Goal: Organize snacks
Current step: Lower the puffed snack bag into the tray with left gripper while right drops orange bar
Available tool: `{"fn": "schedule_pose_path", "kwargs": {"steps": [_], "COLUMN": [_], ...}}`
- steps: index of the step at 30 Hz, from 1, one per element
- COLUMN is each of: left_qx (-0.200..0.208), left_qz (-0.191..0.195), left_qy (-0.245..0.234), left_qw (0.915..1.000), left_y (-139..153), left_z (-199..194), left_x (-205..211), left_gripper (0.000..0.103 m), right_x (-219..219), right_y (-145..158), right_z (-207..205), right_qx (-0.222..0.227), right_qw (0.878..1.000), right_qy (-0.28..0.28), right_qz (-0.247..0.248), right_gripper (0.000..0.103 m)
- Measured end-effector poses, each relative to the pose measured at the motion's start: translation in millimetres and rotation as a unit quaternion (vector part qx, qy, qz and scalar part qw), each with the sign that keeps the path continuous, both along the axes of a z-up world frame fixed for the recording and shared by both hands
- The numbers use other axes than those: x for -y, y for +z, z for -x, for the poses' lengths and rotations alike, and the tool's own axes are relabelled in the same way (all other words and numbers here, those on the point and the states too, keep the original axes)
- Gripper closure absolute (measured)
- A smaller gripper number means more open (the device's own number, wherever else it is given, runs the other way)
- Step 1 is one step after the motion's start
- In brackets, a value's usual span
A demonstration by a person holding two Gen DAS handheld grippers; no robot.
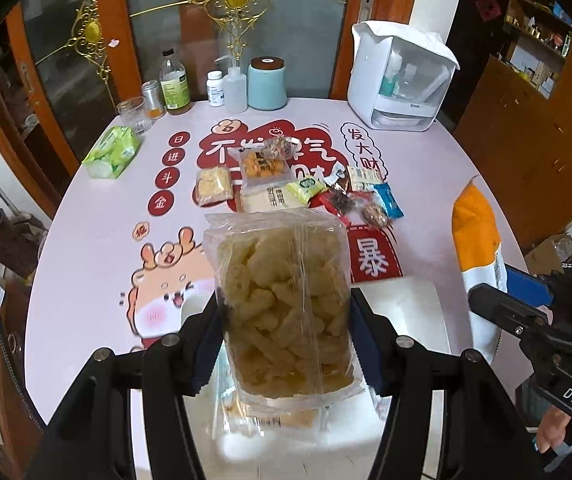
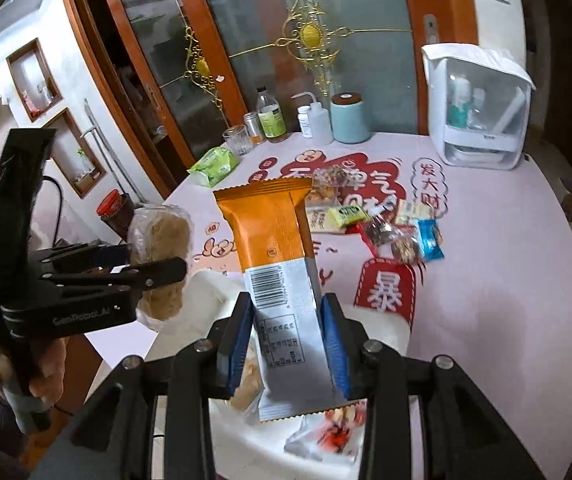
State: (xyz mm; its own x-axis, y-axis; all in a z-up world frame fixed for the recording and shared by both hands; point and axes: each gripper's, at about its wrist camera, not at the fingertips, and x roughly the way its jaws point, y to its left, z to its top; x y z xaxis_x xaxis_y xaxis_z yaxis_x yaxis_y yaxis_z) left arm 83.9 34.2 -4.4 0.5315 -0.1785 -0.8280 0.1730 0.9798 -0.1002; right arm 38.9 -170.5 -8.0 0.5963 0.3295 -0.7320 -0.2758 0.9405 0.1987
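Observation:
My left gripper [image 1: 286, 316] is shut on a clear bag of yellow puffed snacks [image 1: 286, 300] and holds it upright above the near table edge; the bag also shows in the right wrist view [image 2: 162, 264]. My right gripper [image 2: 288, 340] is shut on an orange and white snack packet [image 2: 278, 264], also held upright; it shows at the right in the left wrist view [image 1: 478, 240]. A white container [image 2: 382, 320] lies under both grippers with packets in it. Several small snack packets [image 1: 306, 184] lie in the table's middle.
At the table's back stand a white dispenser box [image 1: 402, 80], a light blue canister [image 1: 267, 84], bottles [image 1: 174, 84] and a glass [image 1: 134, 114]. A green tissue pack [image 1: 112, 152] lies at the left. The round table [image 1: 446, 184] has a printed cover.

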Motion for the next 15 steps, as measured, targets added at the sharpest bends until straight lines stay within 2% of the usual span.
{"fn": "schedule_pose_path", "kwargs": {"steps": [6, 15], "left_qx": [0.001, -0.033], "left_qz": [-0.015, -0.029], "left_qy": [0.010, 0.009], "left_qw": [0.9998, 0.9990], "left_y": [-12.9, -46.2], "left_z": [39.3, 63.1], "left_x": [-3.6, 6.7], "left_gripper": [0.046, 0.046], "right_x": [1.2, 5.6], "right_y": [-16.7, -49.1], "right_z": [25.7, 42.6], "right_qx": [-0.030, -0.075], "right_qw": [0.999, 0.997], "right_qy": [-0.011, -0.036], "right_qz": [-0.008, -0.007], "right_gripper": [0.068, 0.067]}}
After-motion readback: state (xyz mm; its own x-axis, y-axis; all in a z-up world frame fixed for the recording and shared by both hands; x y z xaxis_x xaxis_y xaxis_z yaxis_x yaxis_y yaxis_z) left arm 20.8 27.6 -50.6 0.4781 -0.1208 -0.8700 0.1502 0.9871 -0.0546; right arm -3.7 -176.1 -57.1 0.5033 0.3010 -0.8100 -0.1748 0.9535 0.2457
